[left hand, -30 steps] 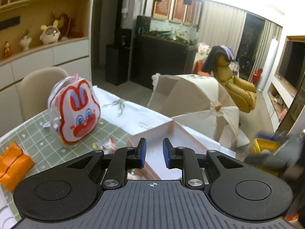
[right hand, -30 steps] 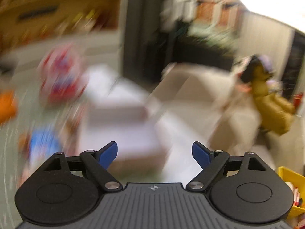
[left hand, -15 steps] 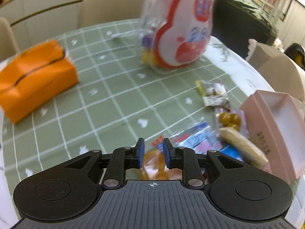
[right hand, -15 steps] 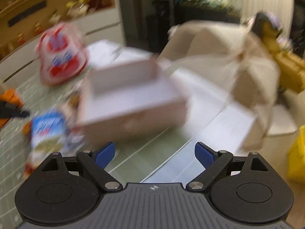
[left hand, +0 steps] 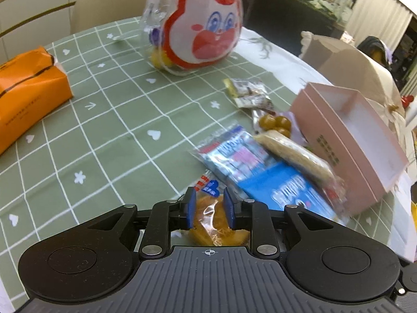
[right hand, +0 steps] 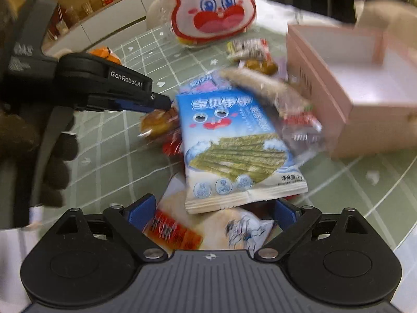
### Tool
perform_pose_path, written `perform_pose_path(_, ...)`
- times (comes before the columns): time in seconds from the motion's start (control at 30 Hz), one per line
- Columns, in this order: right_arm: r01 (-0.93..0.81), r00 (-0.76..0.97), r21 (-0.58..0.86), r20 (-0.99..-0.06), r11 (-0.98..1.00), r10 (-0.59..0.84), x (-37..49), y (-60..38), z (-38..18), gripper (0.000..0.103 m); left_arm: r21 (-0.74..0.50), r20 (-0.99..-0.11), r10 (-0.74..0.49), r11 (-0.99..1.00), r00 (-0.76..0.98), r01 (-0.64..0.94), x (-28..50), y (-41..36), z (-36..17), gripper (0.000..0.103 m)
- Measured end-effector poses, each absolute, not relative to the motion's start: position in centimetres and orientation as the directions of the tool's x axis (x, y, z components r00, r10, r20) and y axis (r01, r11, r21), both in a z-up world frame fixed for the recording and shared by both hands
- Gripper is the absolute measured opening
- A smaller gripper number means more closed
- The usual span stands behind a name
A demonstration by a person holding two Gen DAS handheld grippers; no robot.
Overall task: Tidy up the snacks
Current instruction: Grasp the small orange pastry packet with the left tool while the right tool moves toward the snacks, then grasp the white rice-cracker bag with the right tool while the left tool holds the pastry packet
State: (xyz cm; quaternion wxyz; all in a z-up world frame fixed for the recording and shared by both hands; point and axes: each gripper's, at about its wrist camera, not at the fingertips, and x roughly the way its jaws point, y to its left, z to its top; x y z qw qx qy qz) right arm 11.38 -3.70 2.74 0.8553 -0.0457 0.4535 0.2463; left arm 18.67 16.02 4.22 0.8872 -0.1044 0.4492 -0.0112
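Left gripper point(left hand: 208, 211) opening narrowly over a crinkly clear-wrapped orange pastry point(left hand: 216, 224), unpinched; right gripper point(right hand: 212, 212) spread wide — glossy blue seaweed packet point(right hand: 229, 146) at twelve o'clock, rigid pink cardboard box point(right hand: 365, 86) at two.

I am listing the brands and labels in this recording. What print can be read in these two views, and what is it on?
"GenRobot.AI": white print on the side of the left gripper, right wrist view.
Blue seaweed snack bag: large white Chinese characters and small weight print, too blurred to read surely.
Pink box: dark print on its side wall, too small.
Orange tissue pack: small print, unreadable.
Other wrappers: blurred.
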Motion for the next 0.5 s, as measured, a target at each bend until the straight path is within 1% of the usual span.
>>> perform_pose_path(0.07,-0.493,0.473,0.102,-0.802,0.864,0.365,10.5,-4.3,2.7,0.092,-0.205,-0.788,-0.137,0.978,0.600,-0.046,17.9,15.3,4.3,0.030)
perform_pose_path(0.17,-0.485,0.474,0.109,-0.801,0.868,0.365,9.4,-7.7,2.7,0.091,-0.220,-0.789,-0.189,0.975,0.585,0.018,16.8,13.8,4.5,0.030)
perform_pose_path(0.27,-0.430,0.538,0.053,-0.786,0.901,0.303,8.5,-11.6,2.2,0.090,-0.237,-0.785,-0.238,0.968,0.572,0.079,15.4,11.8,4.3,0.030)
perform_pose_path(0.37,-0.326,0.617,-0.004,-0.758,0.945,0.210,9.0,-15.3,1.7,0.090,-0.233,-0.782,-0.281,0.960,0.557,0.158,14.1,9.2,4.2,0.030)
perform_pose_path(0.43,-0.255,0.624,0.020,-0.760,0.967,0.181,9.8,-17.4,1.9,0.090,-0.255,-0.779,-0.329,0.944,0.534,0.210,13.4,7.9,4.2,0.030)
perform_pose_path(0.5,-0.218,0.615,0.073,-0.764,0.973,0.195,10.1,-18.9,2.2,0.090,-0.296,-0.783,-0.387,0.921,0.488,0.255,12.7,6.6,4.3,0.030)
